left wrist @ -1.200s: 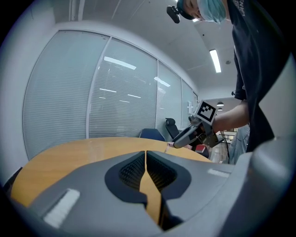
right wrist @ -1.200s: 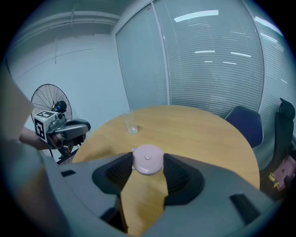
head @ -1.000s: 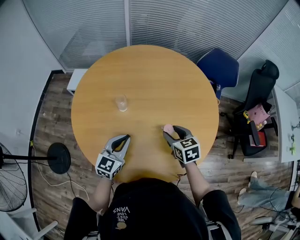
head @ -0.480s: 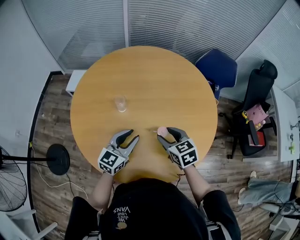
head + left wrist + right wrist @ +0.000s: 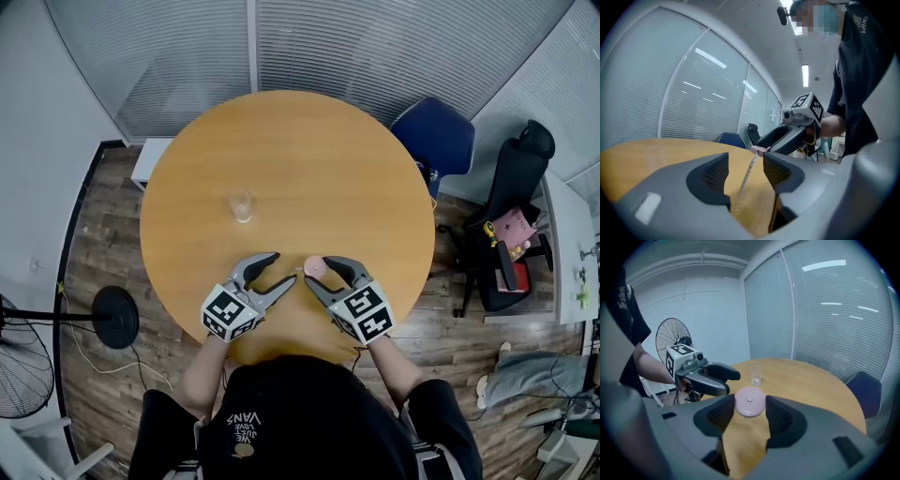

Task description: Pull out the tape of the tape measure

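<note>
My right gripper (image 5: 317,273) is shut on a round pink tape measure (image 5: 316,266), held just above the round wooden table (image 5: 319,159); the right gripper view shows the case (image 5: 750,401) pressed between both pads. My left gripper (image 5: 278,270) faces it closely from the left, and its jaws have just been opening. In the left gripper view a thin strip of tape (image 5: 747,180) runs from the pink case (image 5: 759,150) down between the open left jaws without the pads pressing on it.
A clear drinking glass (image 5: 243,206) stands on the table left of centre, beyond the grippers. A blue chair (image 5: 439,136) and a black office chair (image 5: 517,220) stand at the table's right. A floor fan (image 5: 21,364) is at the left.
The left gripper's jaws went from shut to open. Both grippers drew closer together, the left moving right and the right moving left with the tape measure.
</note>
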The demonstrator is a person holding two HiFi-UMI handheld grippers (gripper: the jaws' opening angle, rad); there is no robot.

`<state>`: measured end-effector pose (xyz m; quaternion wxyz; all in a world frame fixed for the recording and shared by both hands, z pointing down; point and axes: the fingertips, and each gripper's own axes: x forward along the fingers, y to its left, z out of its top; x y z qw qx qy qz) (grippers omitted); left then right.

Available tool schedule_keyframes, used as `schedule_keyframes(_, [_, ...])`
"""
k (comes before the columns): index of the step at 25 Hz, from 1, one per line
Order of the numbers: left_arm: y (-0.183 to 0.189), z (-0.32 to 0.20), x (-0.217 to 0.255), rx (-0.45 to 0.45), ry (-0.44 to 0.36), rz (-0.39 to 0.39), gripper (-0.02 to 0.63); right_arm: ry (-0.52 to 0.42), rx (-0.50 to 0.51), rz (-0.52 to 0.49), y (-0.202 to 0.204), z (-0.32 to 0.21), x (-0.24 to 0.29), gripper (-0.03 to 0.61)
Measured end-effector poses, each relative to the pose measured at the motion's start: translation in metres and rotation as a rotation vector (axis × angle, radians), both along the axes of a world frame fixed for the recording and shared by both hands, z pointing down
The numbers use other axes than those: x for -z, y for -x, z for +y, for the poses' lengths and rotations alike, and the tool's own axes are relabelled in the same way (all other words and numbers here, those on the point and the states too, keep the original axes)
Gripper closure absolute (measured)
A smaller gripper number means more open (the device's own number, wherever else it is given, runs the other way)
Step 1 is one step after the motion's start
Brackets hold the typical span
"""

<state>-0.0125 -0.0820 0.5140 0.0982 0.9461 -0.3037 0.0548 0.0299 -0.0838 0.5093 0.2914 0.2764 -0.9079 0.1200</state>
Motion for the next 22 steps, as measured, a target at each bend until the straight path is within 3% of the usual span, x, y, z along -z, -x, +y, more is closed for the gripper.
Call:
schedule_keyframes(12, [-0.003,-0.011,0.010,-0.029,0.212,0.240,0.380,-0.101,0.123,0.076,0.010,0.015,0.007,0.361])
schedule_keyframes(22, [-0.019,-0.010,0.005,-0.079,0.379,0.344,0.380,-0.177,0.161,0.128,0.016,0.017,0.008,0.360])
